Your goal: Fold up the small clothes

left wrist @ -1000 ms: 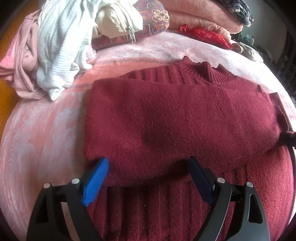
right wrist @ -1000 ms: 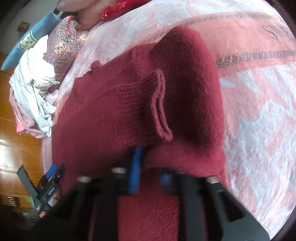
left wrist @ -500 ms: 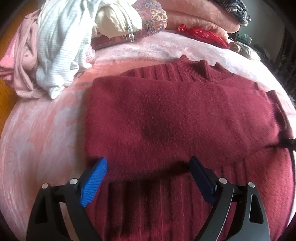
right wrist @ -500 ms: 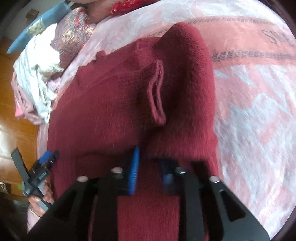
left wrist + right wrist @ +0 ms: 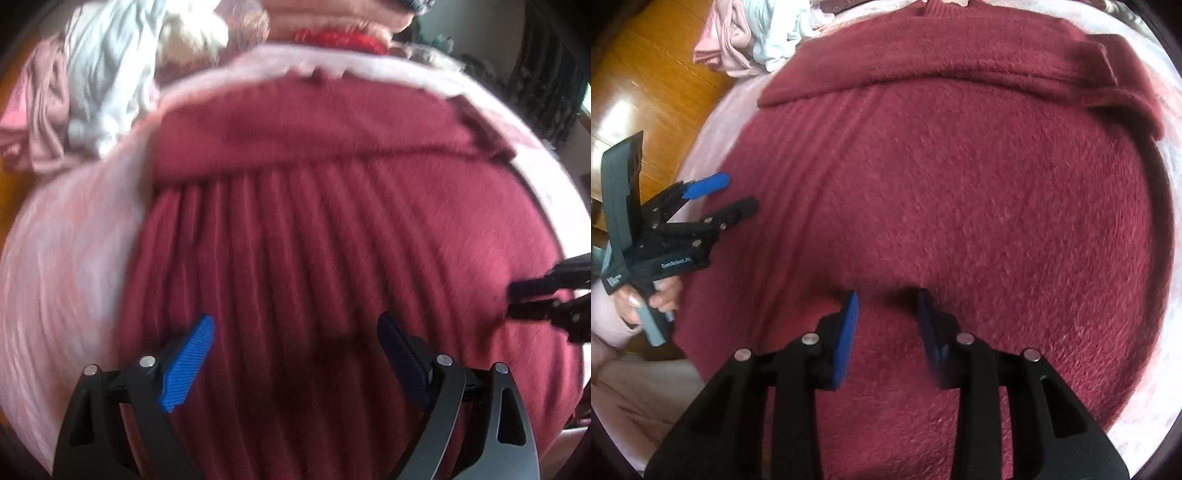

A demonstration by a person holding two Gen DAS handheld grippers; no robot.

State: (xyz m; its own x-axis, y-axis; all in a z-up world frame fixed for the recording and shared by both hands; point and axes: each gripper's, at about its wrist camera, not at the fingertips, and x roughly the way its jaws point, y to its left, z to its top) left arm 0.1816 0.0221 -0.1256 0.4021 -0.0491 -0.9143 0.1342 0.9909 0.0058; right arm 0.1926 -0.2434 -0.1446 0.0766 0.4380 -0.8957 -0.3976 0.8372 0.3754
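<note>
A dark red knitted sweater (image 5: 325, 221) lies flat on a pink bedspread (image 5: 66, 266), its sleeves folded across the upper chest, collar at the far end. It also fills the right wrist view (image 5: 960, 184). My left gripper (image 5: 295, 332) is open and empty, hovering over the sweater's lower ribbed part; it also shows in the right wrist view (image 5: 724, 195) at the sweater's left edge. My right gripper (image 5: 886, 310) is open and empty just above the lower middle of the sweater; it enters the left wrist view (image 5: 517, 299) from the right.
A heap of white and pink clothes (image 5: 92, 92) lies at the far left of the bed, also in the right wrist view (image 5: 753, 33). Pillows and a red item (image 5: 340, 37) lie beyond the collar. Wooden floor (image 5: 639, 92) is left of the bed.
My right gripper has let go of the sleeve and opened. Both grippers have drawn back toward the sweater's hem, so the folded sleeve now lies farther away.
</note>
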